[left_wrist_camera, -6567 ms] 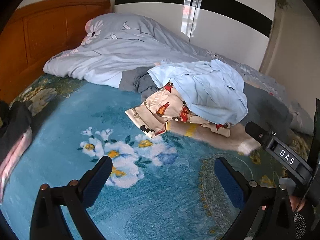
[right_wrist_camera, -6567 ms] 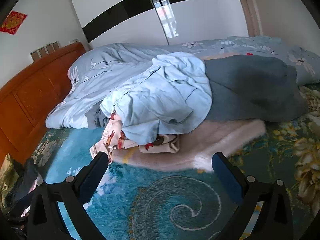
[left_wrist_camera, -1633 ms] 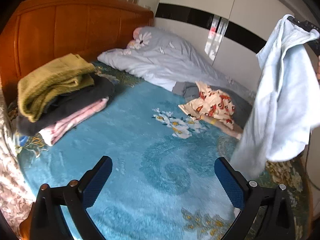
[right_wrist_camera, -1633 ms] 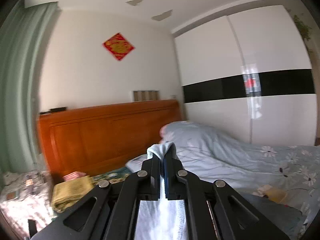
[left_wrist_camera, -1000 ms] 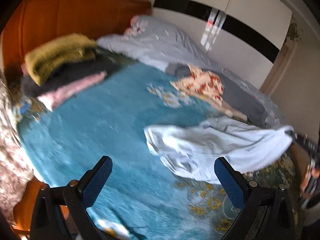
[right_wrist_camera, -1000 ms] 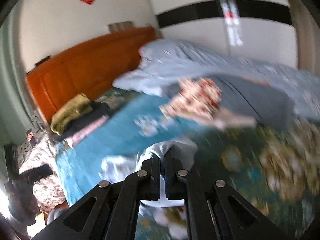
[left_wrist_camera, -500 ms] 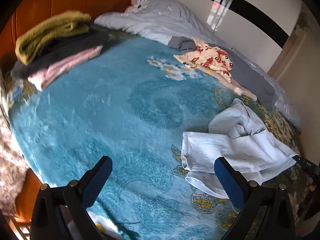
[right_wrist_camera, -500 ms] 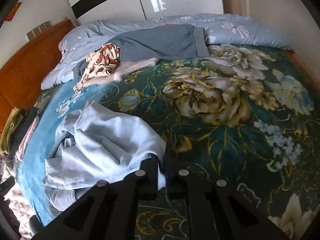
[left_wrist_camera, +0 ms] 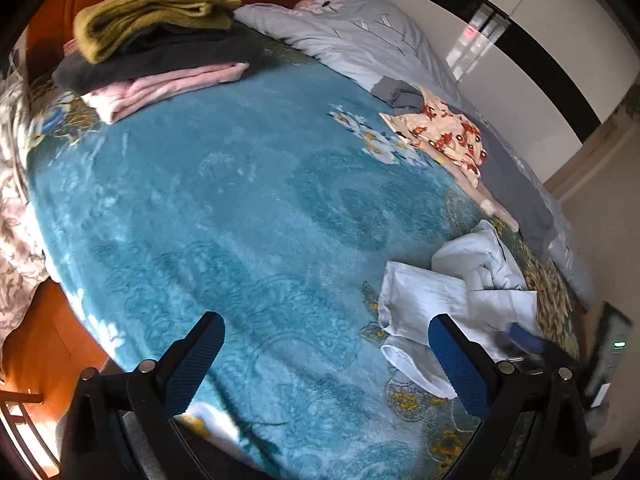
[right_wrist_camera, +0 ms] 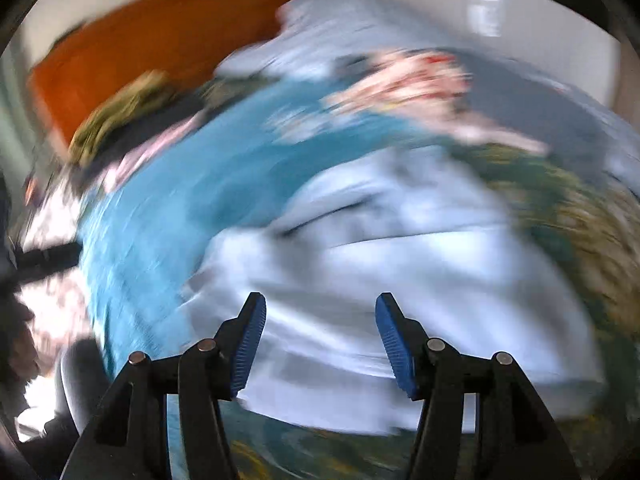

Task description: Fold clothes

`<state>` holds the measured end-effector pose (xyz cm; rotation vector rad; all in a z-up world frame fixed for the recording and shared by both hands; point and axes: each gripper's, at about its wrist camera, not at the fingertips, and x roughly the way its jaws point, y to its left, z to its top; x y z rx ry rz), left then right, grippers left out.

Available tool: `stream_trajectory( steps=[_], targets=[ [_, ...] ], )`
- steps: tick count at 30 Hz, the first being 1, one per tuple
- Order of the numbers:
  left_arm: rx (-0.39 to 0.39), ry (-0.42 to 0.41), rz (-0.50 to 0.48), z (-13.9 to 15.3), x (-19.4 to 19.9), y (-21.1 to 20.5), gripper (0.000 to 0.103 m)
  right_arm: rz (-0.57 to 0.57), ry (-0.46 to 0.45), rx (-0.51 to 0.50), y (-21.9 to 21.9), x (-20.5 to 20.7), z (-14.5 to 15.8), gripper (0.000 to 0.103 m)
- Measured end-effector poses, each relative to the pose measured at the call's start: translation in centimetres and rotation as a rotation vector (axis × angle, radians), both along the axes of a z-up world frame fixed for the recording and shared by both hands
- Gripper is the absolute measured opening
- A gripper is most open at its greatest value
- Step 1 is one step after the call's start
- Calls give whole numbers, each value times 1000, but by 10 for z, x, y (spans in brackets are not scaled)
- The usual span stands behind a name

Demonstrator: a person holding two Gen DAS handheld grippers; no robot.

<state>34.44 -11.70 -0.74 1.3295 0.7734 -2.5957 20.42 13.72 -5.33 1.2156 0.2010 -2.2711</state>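
A crumpled pale blue shirt (left_wrist_camera: 452,296) lies on the teal floral blanket (left_wrist_camera: 240,216) near the bed's front right corner. My left gripper (left_wrist_camera: 326,360) hangs open above the blanket, just left of the shirt, with nothing between its fingers. In the blurred right wrist view the same shirt (right_wrist_camera: 400,248) fills the middle. My right gripper (right_wrist_camera: 320,340) hovers over its near edge with its jaws opening; the pads press on nothing. That gripper's blue pad (left_wrist_camera: 524,338) shows blurred at the shirt's right edge in the left wrist view.
A folded stack (left_wrist_camera: 152,36) of olive, dark grey and pink clothes sits at the back left by the wooden headboard. A patterned cream garment (left_wrist_camera: 444,136) lies on grey clothing (left_wrist_camera: 516,184) at the back right. A pale quilt (left_wrist_camera: 360,36) lies along the far side.
The right gripper swung the shirt down from the air onto the blanket, let go of its edge and spread its jaws. The left gripper sank a little.
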Motion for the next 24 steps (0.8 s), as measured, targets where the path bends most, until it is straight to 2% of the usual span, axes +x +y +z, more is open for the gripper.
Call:
stream_trajectory(
  steps=[5,7,8,9,10,12,15,21,24],
  targets=[
    [18,-4,48,-3,14,-15,103,84,1,108,-59,-4,-31,57],
    [38,-4,68,-5,17,-20,103,83,-9,137,-66,-8,-41,41],
    [47,-2,75,-6,18,-22,103,77,-12,147,-68,-9,-44,24],
    [51,0,78,-6,19,-23,103,64,-12,151,-67,-10,-45,15],
    [54,1,79,-7,20,-23,103,51,-20,141,-64,-11,-45,12],
    [55,-2,73,-9,19,-22,103,27,-55,79,-52,-14,-41,6],
    [53,-2,54,-9,16,-17,103,-17,-84,-33,-30,-18,-23,5],
    [12,7,-31,-4,1,16,103,-121,-61,-236,27,-21,27,5],
    [-23,12,-102,0,-12,42,103,-201,-16,-305,65,-22,50,5]
  ],
)
